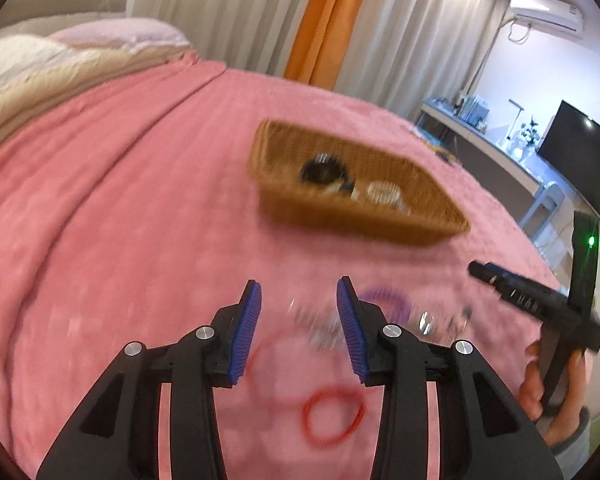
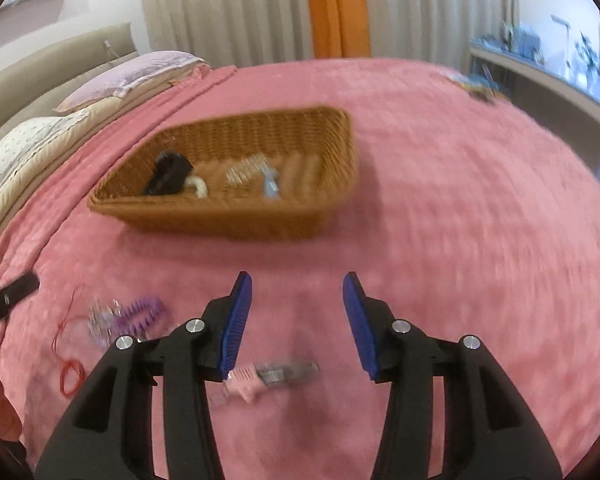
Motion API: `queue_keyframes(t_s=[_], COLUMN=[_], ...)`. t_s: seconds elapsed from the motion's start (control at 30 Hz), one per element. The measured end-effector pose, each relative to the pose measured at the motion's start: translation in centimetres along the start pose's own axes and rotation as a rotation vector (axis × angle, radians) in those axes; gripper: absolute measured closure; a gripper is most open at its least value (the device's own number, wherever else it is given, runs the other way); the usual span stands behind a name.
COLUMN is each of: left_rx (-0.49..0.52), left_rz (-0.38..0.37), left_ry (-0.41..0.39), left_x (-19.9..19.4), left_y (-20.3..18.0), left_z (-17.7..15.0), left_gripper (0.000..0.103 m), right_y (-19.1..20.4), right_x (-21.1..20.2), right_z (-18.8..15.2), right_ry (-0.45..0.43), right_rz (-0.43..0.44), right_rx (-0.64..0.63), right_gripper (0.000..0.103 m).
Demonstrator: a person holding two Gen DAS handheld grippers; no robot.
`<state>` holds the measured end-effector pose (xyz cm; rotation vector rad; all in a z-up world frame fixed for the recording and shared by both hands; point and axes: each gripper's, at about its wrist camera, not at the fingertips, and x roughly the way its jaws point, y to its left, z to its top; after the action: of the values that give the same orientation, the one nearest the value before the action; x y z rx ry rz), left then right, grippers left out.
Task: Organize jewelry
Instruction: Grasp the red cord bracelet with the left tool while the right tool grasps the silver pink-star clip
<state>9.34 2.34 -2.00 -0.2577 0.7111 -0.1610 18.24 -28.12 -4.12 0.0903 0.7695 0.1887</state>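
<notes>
On pink bedspread [image 2: 440, 200]: basket [image 2: 236, 216] at 12 o'clock, already holding black piece [image 2: 168, 176], clear clip [image 2: 246, 172]. Loose pieces at 6: red band [image 1: 332, 416], purple clip [image 2: 140, 314], pink comb [image 2: 242, 384]. Left gripper [image 1: 299, 328] wide open, empty, poised over blurred clear piece. Right gripper [image 2: 298, 322] wide open, empty, comb just below left finger, likely next pick.

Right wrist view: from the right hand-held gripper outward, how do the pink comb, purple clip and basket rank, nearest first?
1. Pink comb, just below the right hand-held gripper, toward its left finger.
2. Purple clip, off to the left.
3. Basket, ahead on the bed.
</notes>
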Motion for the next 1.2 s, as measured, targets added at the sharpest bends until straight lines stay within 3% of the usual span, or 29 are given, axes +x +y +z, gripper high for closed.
queue_keyframes(t_s=[0.4,0.57,0.8,0.93,0.97,1.03,1.2], left_rx=[-0.009,-0.013,-0.031,-0.03,-0.029,-0.03,-0.035], left_rz=[-0.028,-0.038,-0.067,-0.069,-0.068,-0.069,-0.075], left_ry=[0.071,0.095,0.115,0.116,0.116,0.114,0.114], left_x=[-0.6,0.1,0.8,0.9,0.9,0.9,0.9], left_y=[0.6,0.7,1.0,1.0,1.0,1.0,1.1], left_z=[-4.8,-5.7,-6.1,-6.2,-6.2,-6.2,-6.2], left_gripper=[0.065,0.065,0.065,0.065,0.065,0.065,0.065], right_y=[-0.9,-0.8,-1.0,0.6,1.2,1.9,1.7], right_x=[-1.8,-0.3,2.2,3.0,3.0,2.9,2.0], right_z=[-4.9,-4.7,-2.8,-2.0,-1.9,-1.9,-2.7], right_ry=[0.113,0.19,0.225,0.207,0.199,0.188,0.185], right_rz=[0.11,0.182,0.27,0.215,0.176,0.103,0.063], right_rx=[0.082,0.138,0.261,0.232,0.199,0.144,0.081], right_gripper=[0.059,0.059,0.059,0.062,0.073,0.084,0.086])
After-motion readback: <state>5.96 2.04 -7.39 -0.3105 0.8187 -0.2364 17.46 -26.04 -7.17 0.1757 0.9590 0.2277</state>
